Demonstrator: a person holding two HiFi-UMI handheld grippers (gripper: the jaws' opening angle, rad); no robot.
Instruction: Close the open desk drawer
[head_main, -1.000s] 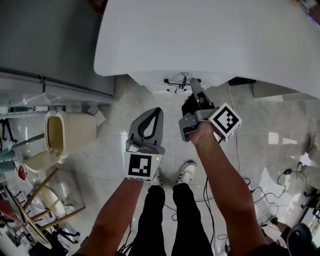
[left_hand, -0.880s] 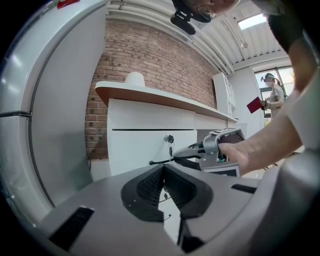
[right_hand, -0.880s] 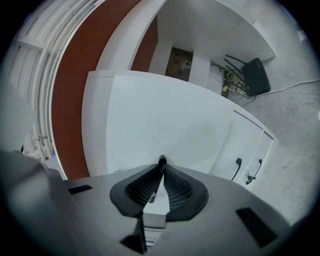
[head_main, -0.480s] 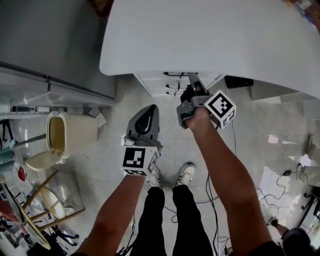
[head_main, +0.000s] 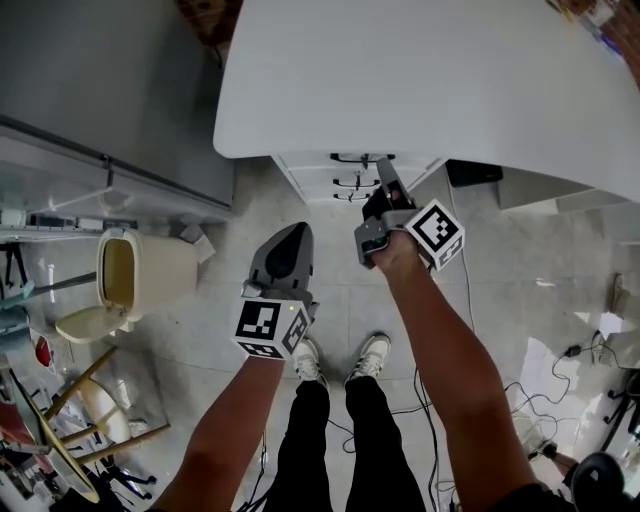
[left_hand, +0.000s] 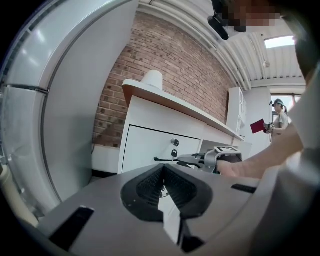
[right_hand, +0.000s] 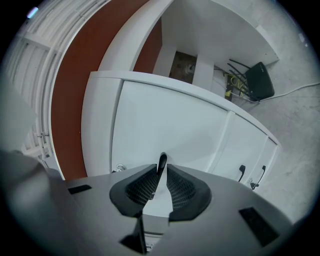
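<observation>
Head view first: big white desk (head_main: 420, 80) across the top, drawer (head_main: 335, 168) tucked under its front edge, close to the desk's left corner. Right gripper (head_main: 383, 192) nosed up against that drawer front, pointing in under the desk. Left gripper (head_main: 288, 248) hanging on the floor side of the desk, well apart from the fronts, so clearly the right hand nearer. No telling from up here how far out from the desk. Left gripper view next: jaws pinched together at the tips, nothing between them, just aimed at the desk's drawer fronts from off to one side, a small lock (left_hand: 174, 142) showing there. Right gripper view: jaws nearly closed and clamped on a thin black handle (right_hand: 161, 164), white drawer front dead ahead and filling the frame. Long axis of that handle lying flat along the front, parallel to the desk edge, running through the gap between the pads. So probably a straight shove forward, in under the desk, along the gripper's own line. Writing-wise: only black-and-white square markers (head_main: 437, 228) on the gripper cubes, no brand or readable text anywhere.
</observation>
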